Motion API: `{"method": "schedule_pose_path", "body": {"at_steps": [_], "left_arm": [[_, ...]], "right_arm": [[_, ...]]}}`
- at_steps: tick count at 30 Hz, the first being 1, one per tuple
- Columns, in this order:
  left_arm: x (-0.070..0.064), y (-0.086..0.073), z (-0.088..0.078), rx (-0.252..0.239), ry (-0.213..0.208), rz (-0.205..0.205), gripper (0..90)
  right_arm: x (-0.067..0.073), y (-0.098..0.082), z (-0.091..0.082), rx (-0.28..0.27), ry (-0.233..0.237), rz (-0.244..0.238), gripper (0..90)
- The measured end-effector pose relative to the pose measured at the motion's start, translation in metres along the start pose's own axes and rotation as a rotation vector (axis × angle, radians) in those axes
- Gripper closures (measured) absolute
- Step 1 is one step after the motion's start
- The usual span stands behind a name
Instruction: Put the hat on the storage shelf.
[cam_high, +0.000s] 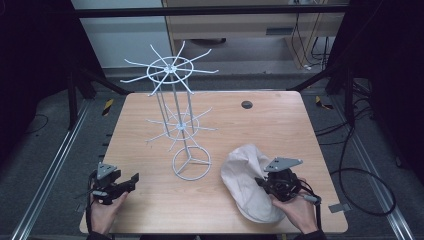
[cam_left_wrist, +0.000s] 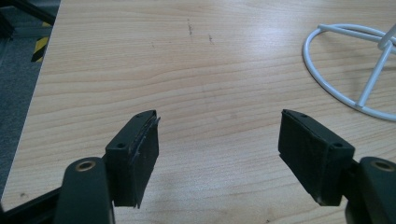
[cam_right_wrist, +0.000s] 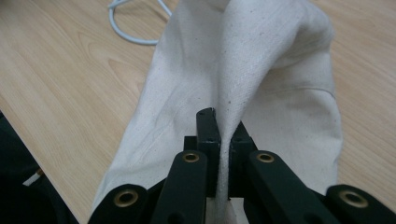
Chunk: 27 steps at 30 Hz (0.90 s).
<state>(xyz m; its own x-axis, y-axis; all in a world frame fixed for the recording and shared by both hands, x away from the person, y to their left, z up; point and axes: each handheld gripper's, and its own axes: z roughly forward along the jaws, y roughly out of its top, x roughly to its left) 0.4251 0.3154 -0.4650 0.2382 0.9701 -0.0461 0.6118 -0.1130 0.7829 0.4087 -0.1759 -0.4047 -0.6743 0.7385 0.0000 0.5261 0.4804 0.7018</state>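
cloth bag | off-white, crumpled | front-right of table, near white wire rack

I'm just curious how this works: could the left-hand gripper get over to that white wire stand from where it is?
Probably yes. The left gripper is open and holds nothing, and bare table lies between it and the wire stand's ring base.

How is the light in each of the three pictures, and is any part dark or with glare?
High view: the table is lit evenly and the surroundings are very dark. Left gripper view: soft glare on the wood near the white wire stand. Right gripper view: the cloth bag is bright and sharp, the lower left corner black.
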Motion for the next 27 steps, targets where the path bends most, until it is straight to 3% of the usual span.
{"method": "schedule_pose_path", "body": {"at_steps": [10, 23, 27], "left_arm": [[0.000, 0.000, 0.000, -0.001, 0.001, -0.001, 29.1], [0.000, 0.000, 0.000, -0.003, 0.002, -0.002, 29.2], [0.000, 0.000, -0.001, -0.003, 0.004, -0.001, 29.3]], "right_arm": [[-0.002, 0.001, -0.014, -0.115, -0.031, 0.024, 88.2], [-0.002, 0.002, -0.037, -0.285, -0.074, 0.017, 88.1], [-0.002, 0.004, -0.042, -0.312, -0.084, 0.011, 88.2]]}}
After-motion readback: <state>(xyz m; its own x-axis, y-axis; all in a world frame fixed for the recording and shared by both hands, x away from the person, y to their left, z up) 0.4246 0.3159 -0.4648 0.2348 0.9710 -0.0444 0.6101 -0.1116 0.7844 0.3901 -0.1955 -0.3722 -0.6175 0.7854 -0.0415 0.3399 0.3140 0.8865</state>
